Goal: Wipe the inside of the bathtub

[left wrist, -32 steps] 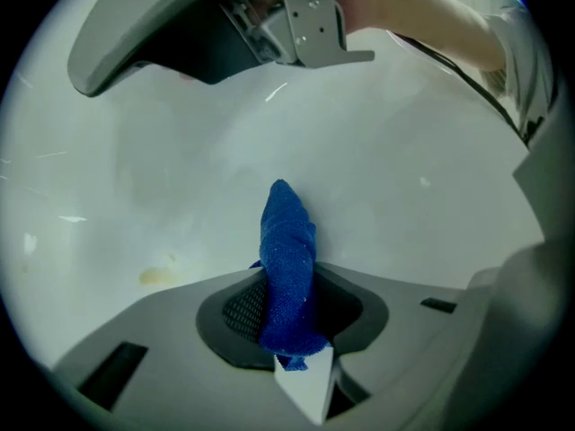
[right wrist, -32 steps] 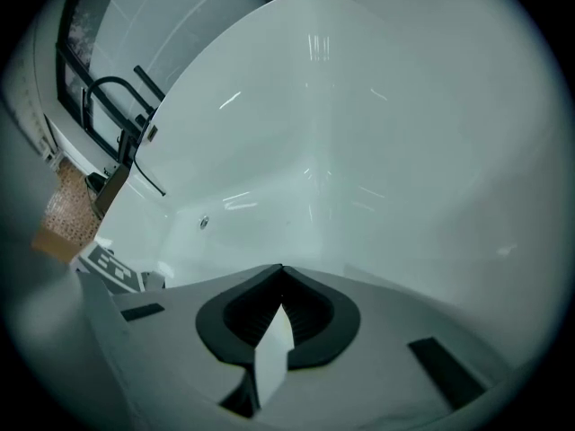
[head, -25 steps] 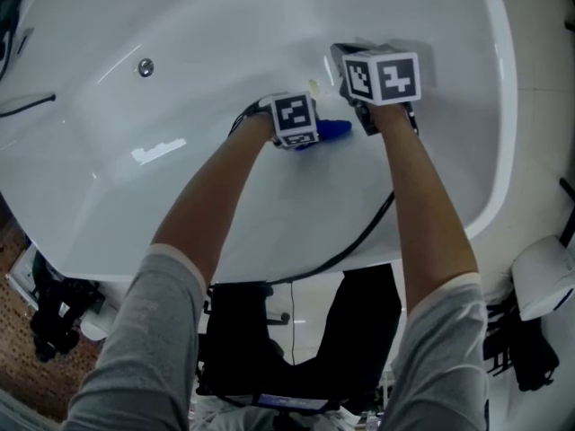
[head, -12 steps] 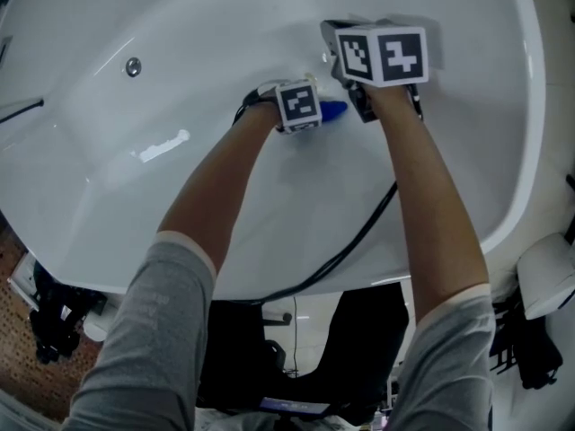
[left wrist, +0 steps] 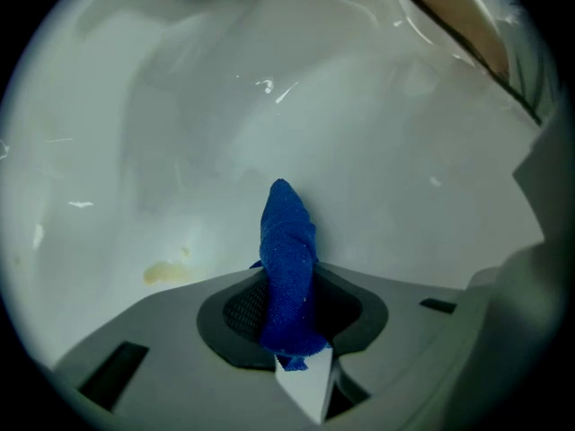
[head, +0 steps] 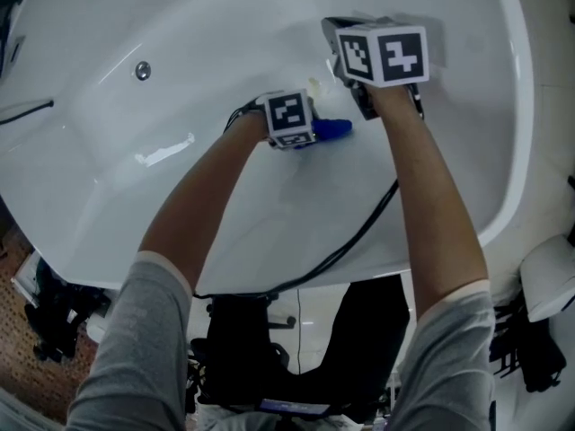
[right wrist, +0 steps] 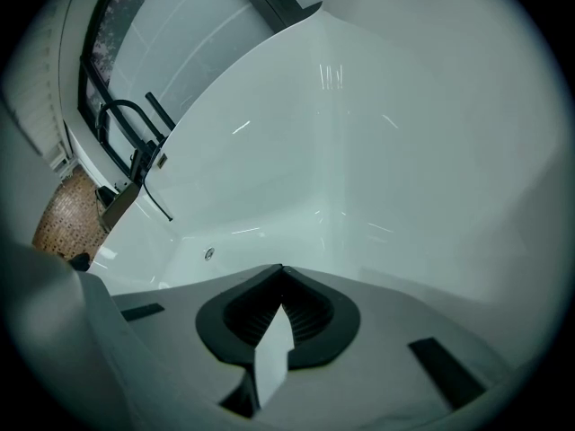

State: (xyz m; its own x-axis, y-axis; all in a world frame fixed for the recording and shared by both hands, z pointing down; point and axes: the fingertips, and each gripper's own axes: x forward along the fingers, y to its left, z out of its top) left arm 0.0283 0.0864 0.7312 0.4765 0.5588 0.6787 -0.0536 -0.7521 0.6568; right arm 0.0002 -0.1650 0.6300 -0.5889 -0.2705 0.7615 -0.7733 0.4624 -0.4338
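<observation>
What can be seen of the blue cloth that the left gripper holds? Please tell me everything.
The blue cloth is a deep blue piece of textured fabric, bunched into a narrow roll. The left gripper is shut on its lower end; the rest sticks out past the jaws to a rounded tip. It points at the white wall of the bathtub; whether the tip touches it is unclear. A yellowish smear lies left of it, apart.

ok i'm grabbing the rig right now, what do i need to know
Left tool: shut on the blue cloth, down inside the bathtub.
Right tool: shut, empty, held over the tub beside the left one.
Done: can't tell how much has been wiped.
Left: a yellowish stain on the tub surface beside the cloth is not yet wiped; probably go there first, then the rest of the inside.
</observation>
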